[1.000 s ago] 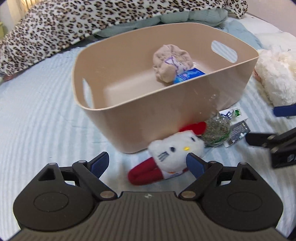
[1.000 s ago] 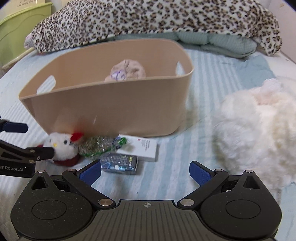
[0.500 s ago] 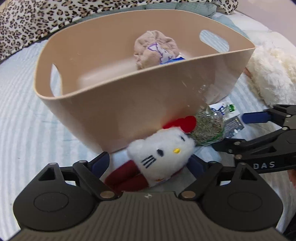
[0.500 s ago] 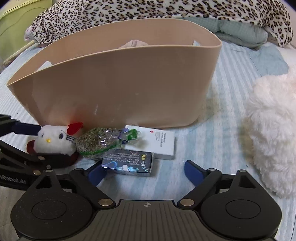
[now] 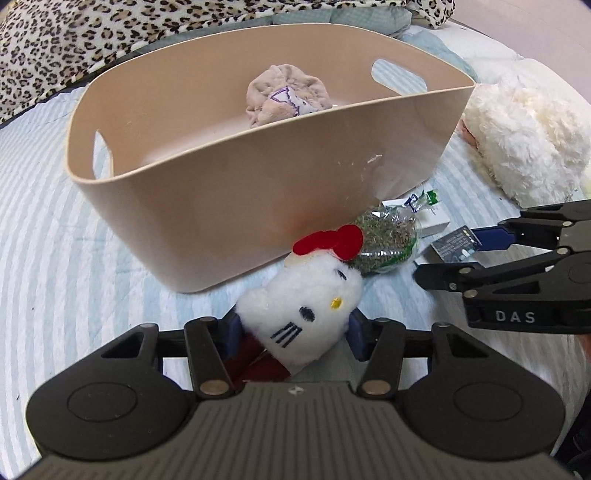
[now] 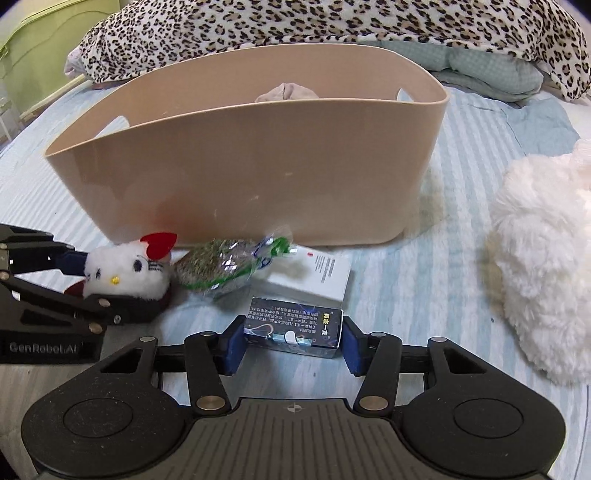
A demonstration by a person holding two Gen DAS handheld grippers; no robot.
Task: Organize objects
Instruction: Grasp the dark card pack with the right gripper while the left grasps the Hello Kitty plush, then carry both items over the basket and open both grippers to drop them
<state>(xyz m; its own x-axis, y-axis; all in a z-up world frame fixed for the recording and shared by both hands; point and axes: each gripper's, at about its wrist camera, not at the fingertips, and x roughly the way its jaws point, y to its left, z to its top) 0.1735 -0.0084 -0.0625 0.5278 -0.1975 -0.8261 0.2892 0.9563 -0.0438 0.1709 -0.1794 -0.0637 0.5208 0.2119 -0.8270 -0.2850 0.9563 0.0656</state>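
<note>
White cat plush [image 5: 303, 306] with red bow, pinched in left hand-held gripper [image 5: 293, 334]

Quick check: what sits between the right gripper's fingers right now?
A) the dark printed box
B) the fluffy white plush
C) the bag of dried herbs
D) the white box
A: in the right wrist view the dark printed box lies between the blue pads of the right gripper, both touching its ends; it rests on the bed.

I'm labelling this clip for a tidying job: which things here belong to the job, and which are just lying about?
Part of the job:
beige bin
cat plush between the left tongs
dark box between the right tongs
herb bag
white box
rolled cloth in the bin

Lying about:
leopard blanket
fluffy white plush
</note>
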